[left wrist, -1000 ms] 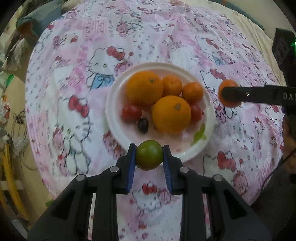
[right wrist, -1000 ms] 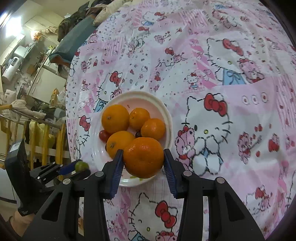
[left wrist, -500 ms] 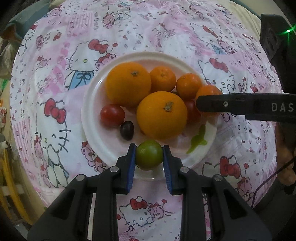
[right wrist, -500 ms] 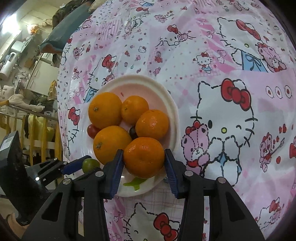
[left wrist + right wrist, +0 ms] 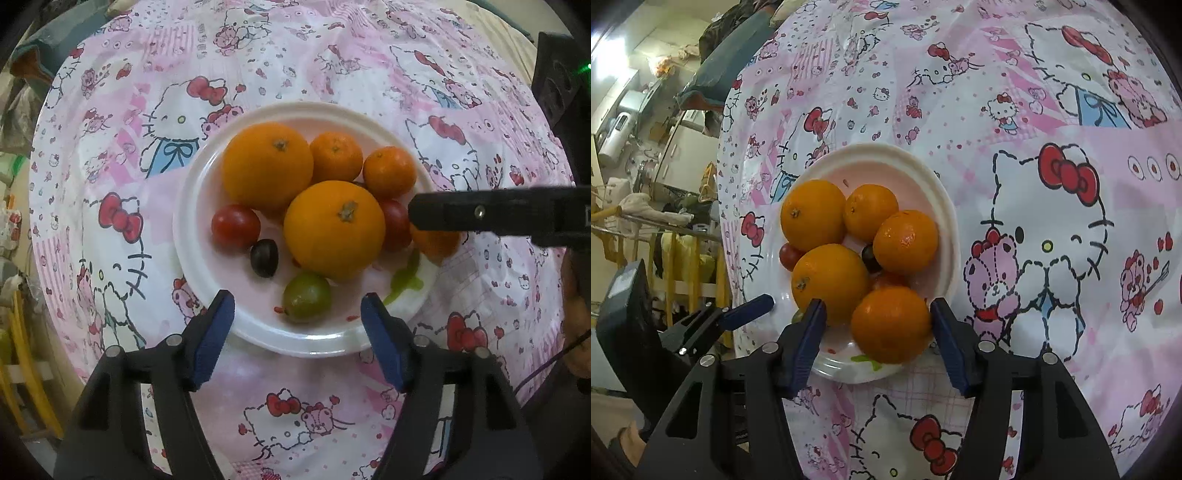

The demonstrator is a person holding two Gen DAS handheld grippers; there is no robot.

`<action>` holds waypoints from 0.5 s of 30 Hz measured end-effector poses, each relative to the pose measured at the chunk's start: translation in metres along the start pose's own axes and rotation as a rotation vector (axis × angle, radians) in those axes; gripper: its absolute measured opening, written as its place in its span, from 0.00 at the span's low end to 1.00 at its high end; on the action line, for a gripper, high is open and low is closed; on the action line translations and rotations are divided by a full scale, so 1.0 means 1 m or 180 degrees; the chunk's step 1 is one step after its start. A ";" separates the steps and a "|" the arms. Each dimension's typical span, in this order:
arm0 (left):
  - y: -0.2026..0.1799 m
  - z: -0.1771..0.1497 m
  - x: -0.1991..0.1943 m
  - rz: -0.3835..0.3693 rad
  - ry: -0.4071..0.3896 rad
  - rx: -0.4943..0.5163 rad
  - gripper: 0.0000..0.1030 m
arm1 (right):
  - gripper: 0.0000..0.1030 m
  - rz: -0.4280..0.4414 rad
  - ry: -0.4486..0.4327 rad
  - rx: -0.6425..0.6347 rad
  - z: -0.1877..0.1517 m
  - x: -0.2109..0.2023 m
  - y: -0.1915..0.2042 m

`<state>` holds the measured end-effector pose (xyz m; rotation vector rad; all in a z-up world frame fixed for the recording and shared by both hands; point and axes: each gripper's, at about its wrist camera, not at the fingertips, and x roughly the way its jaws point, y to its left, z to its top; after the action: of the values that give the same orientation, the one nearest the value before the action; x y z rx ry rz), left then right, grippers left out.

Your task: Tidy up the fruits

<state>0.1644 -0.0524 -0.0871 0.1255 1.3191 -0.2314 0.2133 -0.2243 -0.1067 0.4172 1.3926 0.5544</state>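
Green fruit [image 5: 306, 300] — roundish, no clear long axis — rests on plate [image 5: 295, 341].

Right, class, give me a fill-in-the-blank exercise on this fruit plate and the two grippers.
1. The left gripper is ____, its fingers apart from the green fruit.
2. All the fruit lies on a ____ plate.
3. The tangerine sits between the fingers of the ____ gripper.

Missing words: open; white; right
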 end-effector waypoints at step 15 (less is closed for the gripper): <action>0.024 -0.017 -0.042 -0.0060 -0.0320 -0.0354 0.66 | 0.64 -0.0025 -0.0234 -0.0058 -0.005 -0.027 0.009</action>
<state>0.1448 -0.0214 -0.0514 0.0073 1.2304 -0.1776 0.2046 -0.2330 -0.0808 0.4134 1.3172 0.5397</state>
